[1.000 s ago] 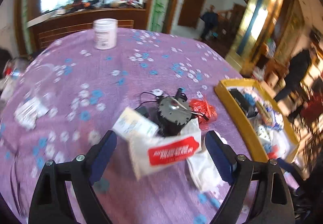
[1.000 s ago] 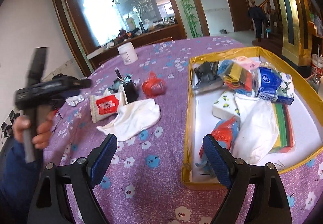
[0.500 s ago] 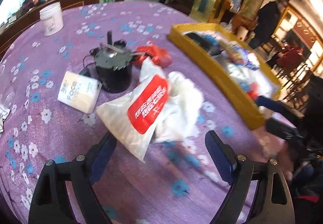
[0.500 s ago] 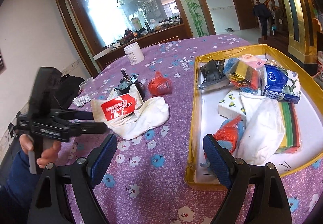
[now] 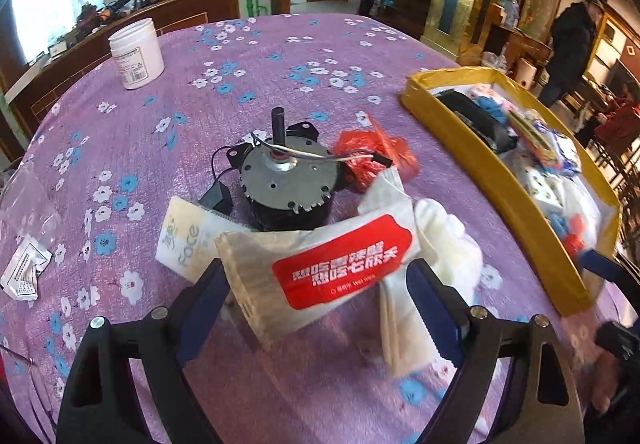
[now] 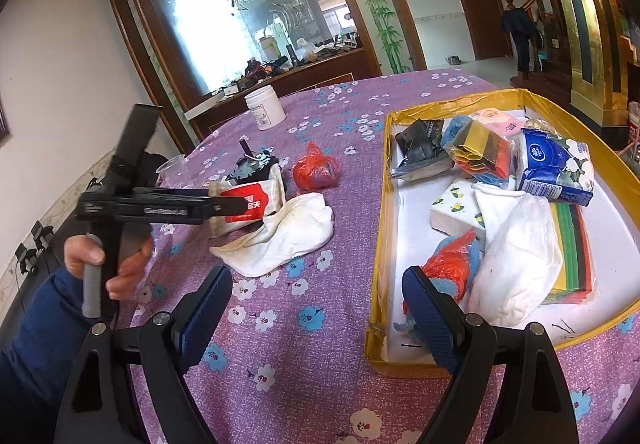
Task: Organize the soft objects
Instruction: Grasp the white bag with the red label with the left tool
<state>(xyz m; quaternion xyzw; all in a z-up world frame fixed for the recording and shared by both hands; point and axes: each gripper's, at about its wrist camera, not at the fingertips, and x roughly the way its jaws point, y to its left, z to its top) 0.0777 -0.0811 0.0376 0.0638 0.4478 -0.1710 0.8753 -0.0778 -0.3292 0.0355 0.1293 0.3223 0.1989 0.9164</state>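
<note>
Daylight floods both views from a large glazed opening [image 6: 224, 31] at the back, blown out to white. Colours read bright and shadows soft. Fisheye bending curves the edges, with dark vignetted corners. Motion blur smears the left view's lower right.

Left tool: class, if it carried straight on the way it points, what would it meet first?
Most likely the white packet with the red label, which lies between the open left tool fingers; the black motor sits behind it. Depth is uncertain.
</note>
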